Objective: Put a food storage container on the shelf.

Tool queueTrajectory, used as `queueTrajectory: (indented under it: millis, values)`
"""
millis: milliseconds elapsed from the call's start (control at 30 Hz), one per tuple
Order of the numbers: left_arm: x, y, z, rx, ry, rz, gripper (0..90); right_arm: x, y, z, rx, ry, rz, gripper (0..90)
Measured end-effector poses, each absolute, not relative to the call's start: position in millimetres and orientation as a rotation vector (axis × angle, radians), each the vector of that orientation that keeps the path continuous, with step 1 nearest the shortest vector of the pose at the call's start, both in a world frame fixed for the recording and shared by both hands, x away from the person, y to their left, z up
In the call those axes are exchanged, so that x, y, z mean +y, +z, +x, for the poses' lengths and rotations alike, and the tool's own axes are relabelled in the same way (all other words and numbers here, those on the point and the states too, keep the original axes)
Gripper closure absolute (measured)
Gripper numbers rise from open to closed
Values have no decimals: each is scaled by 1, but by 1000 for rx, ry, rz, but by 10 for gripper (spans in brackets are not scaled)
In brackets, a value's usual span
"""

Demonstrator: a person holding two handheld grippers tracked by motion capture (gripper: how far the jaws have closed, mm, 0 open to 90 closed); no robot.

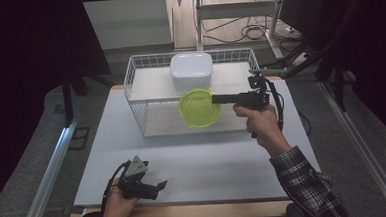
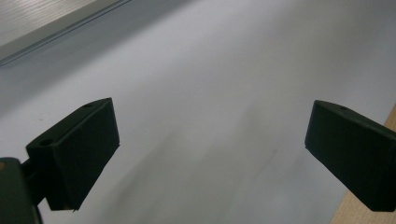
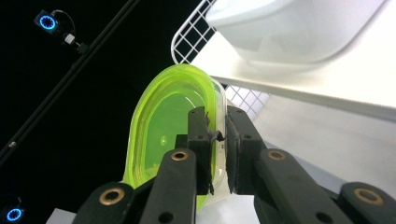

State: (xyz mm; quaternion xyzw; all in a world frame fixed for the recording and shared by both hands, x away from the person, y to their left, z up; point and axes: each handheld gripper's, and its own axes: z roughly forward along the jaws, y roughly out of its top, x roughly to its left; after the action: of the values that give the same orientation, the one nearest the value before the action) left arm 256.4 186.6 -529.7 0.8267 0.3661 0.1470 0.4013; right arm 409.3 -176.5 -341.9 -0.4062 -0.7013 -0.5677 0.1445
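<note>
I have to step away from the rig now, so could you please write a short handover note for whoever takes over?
Right gripper: shut on the rim of the green container, holding it tilted in the air at the front of the white wire basket.
Left gripper: open, holding nothing, low over the table near its front edge.
White lidded box: on the basket's upper shelf, behind the green container.
Done: green container gripped and lifted.
Left: probably setting it down; the frames do not show whether it is going into or coming out of the basket, so confirm first.
</note>
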Motion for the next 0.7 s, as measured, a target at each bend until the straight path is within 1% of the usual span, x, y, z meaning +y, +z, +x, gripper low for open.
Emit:
queueTrajectory:
  millis: [700]
  values:
    - [187, -529, 256, 925, 365, 2088, 27, -167, -304, 423, -2002, -1689, -1165, 812]
